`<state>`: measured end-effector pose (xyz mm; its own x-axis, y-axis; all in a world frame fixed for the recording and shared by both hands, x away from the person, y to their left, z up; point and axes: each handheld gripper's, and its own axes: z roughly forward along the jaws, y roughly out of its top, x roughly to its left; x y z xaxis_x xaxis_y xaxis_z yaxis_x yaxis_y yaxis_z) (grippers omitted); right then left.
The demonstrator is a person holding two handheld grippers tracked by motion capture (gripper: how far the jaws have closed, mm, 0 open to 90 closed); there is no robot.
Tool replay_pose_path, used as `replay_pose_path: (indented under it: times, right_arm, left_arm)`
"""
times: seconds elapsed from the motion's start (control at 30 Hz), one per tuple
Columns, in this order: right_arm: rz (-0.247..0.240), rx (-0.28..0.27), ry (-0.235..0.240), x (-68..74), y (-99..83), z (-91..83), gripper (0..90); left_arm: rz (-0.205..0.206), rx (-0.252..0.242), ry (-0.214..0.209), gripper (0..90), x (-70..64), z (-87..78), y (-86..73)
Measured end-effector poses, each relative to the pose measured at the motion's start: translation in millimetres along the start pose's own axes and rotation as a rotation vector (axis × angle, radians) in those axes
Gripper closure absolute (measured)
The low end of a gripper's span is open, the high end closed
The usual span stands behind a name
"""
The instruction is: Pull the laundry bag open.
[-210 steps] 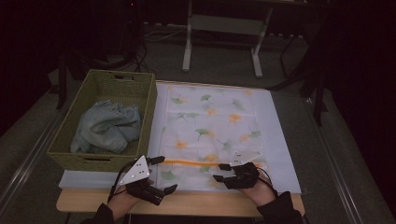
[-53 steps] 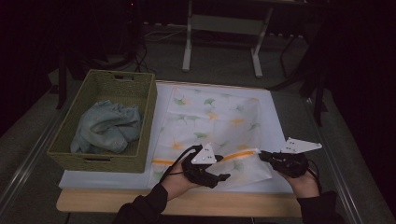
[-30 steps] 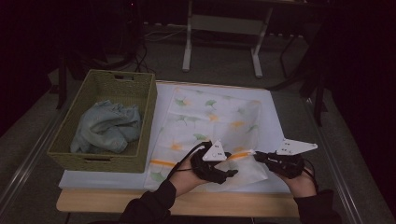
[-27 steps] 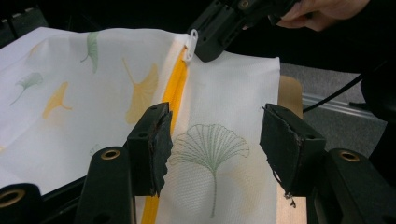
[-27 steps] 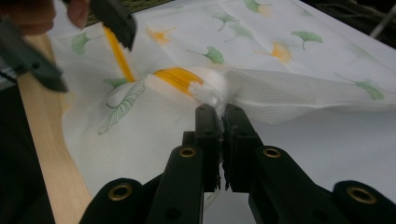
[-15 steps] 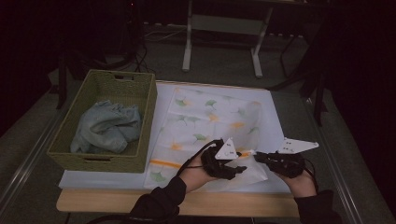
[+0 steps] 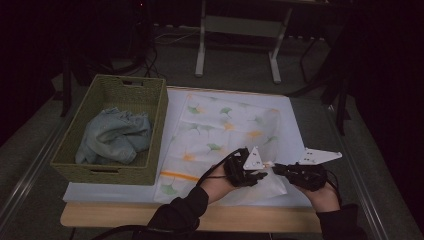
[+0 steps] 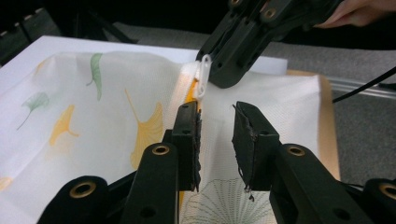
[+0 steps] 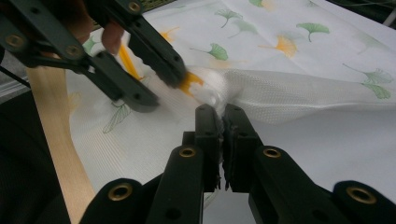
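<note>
White mesh bag (image 7: 225,135), grippers now closer

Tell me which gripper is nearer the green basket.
Left. The left gripper sits over the leaf-print bag, right of the green basket. The right gripper is farther right still, clamped on the bag's near edge.

Grippers: two are counted, the left gripper (image 7: 261,175) and the right gripper (image 7: 279,169), each with two black jaws.
Hands: two are seen, one behind each gripper.
Mesh laundry bags: one ginkgo-leaf printed bag (image 7: 226,131) is counted, spread on the desk (image 7: 115,216).
Zipper pulls: one white pull (image 8: 202,77) is counted on the bag's orange zipper.
Baskets: one woven basket (image 7: 159,105) is counted.
Cloths: one crumpled blue cloth (image 7: 114,136) is counted inside the basket.
</note>
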<state>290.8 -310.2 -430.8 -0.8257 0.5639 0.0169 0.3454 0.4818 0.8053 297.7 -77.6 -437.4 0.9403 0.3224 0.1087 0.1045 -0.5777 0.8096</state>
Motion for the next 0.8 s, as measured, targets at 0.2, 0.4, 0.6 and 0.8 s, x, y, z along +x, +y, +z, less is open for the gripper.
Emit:
replay_pose_path:
  times: [0.2,0.4,0.6,0.8]
  right_arm:
    - [-0.011,-0.003,0.012,1.7,0.3,1.1,85.7]
    - [-0.034,-0.006,0.022,5.2,1.8,0.9,85.6]
    - [-0.048,-0.006,0.036,6.8,1.7,1.2,85.6]
    - [-0.058,-0.001,0.027,7.1,1.7,1.7,85.6]
  left_arm:
    - [-0.015,0.014,-0.01,71.3,1.0,1.4,-0.9]
    - [-0.026,0.018,-0.01,71.3,-0.4,3.7,-1.4]
    - [-0.025,0.028,-0.019,71.2,-0.4,4.0,-1.5]
    - [-0.037,0.033,-0.036,63.9,-2.5,4.4,-1.2]
